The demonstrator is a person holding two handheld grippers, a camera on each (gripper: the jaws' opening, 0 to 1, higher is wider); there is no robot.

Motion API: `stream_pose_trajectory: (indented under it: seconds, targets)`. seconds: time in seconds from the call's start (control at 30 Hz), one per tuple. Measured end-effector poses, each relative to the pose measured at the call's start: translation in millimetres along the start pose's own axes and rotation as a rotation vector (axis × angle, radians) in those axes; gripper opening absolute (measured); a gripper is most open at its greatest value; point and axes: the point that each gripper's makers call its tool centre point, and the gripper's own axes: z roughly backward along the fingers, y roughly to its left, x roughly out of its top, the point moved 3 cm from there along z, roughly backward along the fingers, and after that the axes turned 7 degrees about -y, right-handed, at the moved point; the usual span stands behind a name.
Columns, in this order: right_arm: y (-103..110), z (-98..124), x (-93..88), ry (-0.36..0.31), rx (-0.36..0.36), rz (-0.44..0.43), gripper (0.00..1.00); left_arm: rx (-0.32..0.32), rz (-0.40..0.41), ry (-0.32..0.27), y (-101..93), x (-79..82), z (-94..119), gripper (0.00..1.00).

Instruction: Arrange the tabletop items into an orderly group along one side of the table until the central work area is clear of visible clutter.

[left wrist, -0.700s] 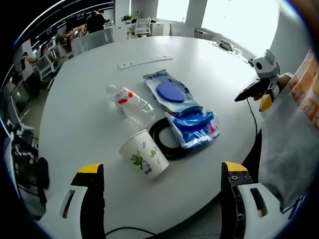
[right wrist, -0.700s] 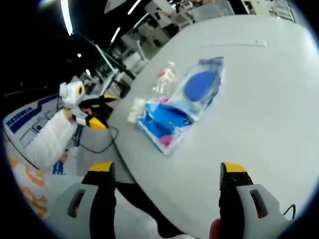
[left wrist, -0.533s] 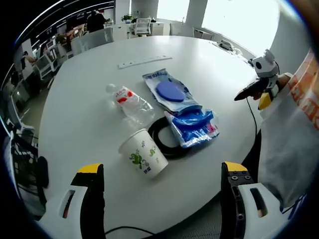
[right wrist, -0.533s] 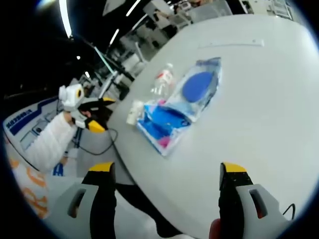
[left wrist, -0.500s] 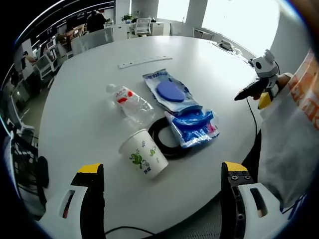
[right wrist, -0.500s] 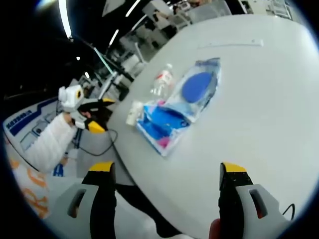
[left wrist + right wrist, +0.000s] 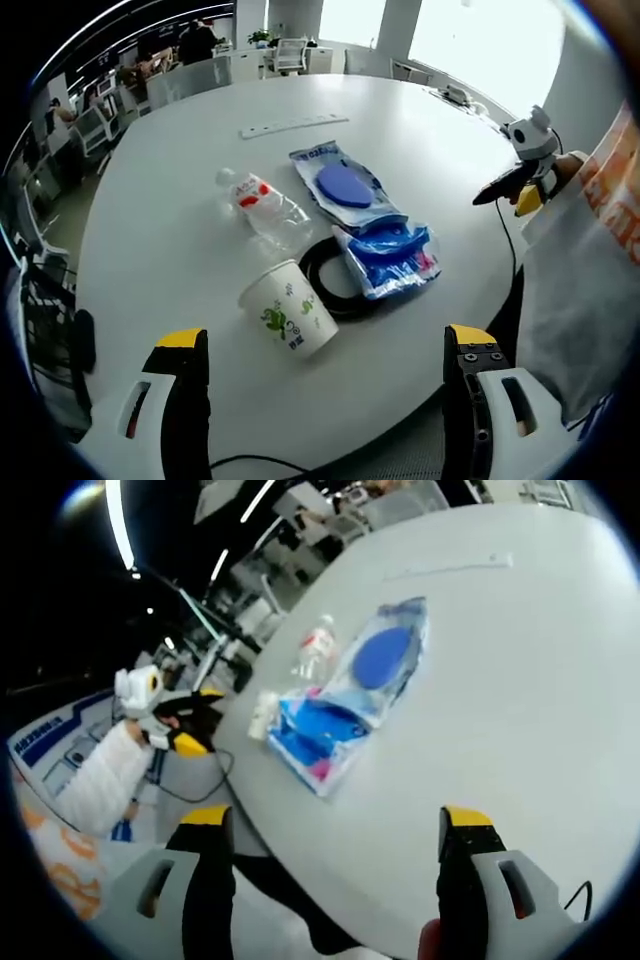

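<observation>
On the round white table (image 7: 180, 180) lie a paper cup (image 7: 290, 310) on its side, a clear plastic bottle (image 7: 264, 208) with a red label, a black ring (image 7: 330, 280), and two blue plastic packets (image 7: 345, 188) (image 7: 392, 255). My left gripper (image 7: 325, 385) is open above the table's near edge, short of the cup. My right gripper (image 7: 325, 865) is open over the opposite side, with the packets (image 7: 345, 695), bottle (image 7: 315, 645) and cup (image 7: 263, 713) ahead of it. The right gripper (image 7: 520, 175) also appears at the right of the left gripper view, and the left gripper (image 7: 165, 715) at the left of the right gripper view.
A long white strip (image 7: 293, 125) lies further back on the table, also seen in the right gripper view as a strip (image 7: 450, 565). Office chairs (image 7: 190, 75) and desks stand beyond the table. The person's sleeve (image 7: 600, 280) is at the right edge.
Both views have shifted slightly with the hands. The items on the table have not moved and both grippers stay open.
</observation>
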Motion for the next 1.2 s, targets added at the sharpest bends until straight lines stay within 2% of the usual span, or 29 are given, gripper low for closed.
stream_pose_trajectory:
  seconds: [0.33, 1.0, 1.2]
  targets:
    - [4.2, -1.7, 2.8, -0.005, 0.020, 0.007, 0.82, -0.011, 0.018, -0.016, -5.9, 0.3, -0.9, 1.00]
    - [6.3, -1.8, -1.5, 0.001, 0.033, -0.005, 0.82, 0.012, 0.044, -0.004, -5.1, -7.8, 7.4, 1.00]
    - [7.0, -3.6, -3.3, 0.009, 0.037, -0.007, 0.82, 0.020, 0.055, -0.019, -1.1, -5.8, 10.6, 1.00]
